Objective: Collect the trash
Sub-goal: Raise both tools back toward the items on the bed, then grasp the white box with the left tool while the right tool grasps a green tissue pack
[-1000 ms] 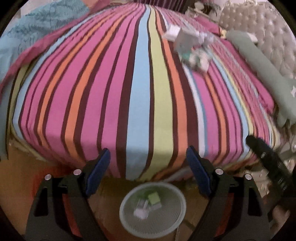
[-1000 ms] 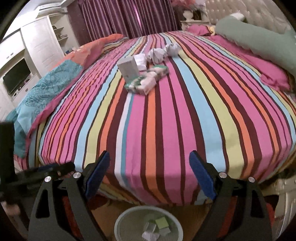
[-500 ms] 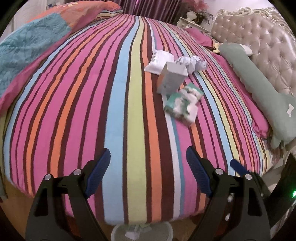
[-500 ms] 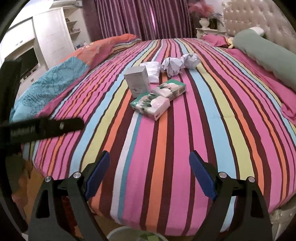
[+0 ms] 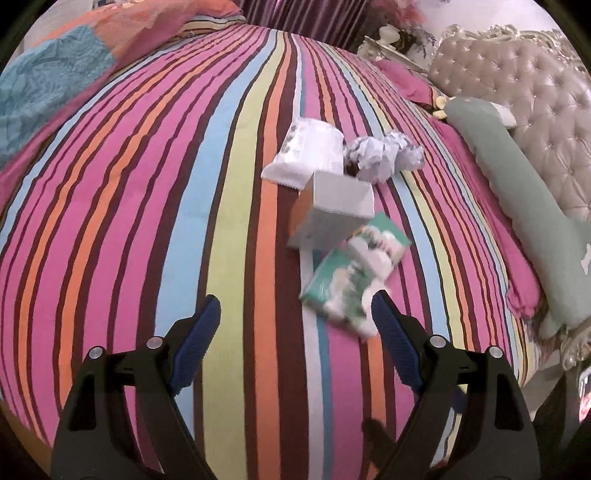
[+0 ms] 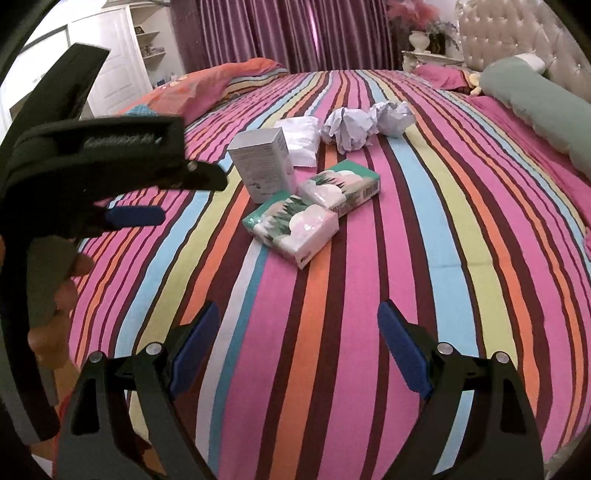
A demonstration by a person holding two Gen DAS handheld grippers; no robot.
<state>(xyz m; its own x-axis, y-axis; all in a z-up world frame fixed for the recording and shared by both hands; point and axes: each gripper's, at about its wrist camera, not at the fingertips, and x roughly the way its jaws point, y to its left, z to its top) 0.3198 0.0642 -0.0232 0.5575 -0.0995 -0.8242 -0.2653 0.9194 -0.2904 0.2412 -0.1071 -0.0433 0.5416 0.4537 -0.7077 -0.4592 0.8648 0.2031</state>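
A pile of trash lies mid-bed on the striped cover [image 5: 147, 221]: an upright white box [image 5: 332, 206], two green tissue packs [image 5: 354, 273], a white packet [image 5: 306, 151] and two crumpled paper balls [image 5: 369, 155]. My left gripper [image 5: 295, 299] hangs open and empty over the cover, its right finger beside the nearer pack. In the right wrist view the box [image 6: 264, 166], the nearer pack [image 6: 293, 227], the farther pack [image 6: 341, 186] and the paper balls [image 6: 349, 129] lie ahead. My right gripper [image 6: 298, 306] is open and empty, well short of them. The left gripper [image 6: 184, 199] reaches in from the left.
A long green bolster [image 5: 517, 206] lies along the right side by the tufted headboard [image 5: 535, 85]. A teal and orange quilt [image 5: 48, 81] is bunched at the far left. A hand [image 6: 70, 277] grips the left tool. A white wardrobe [image 6: 110, 74] and purple curtains [image 6: 295, 33] stand behind.
Both grippers have moved forward from the foot of the bed over the cover. The white bin below has dropped out of both views and the trash pile is much nearer. Jaws unchanged.
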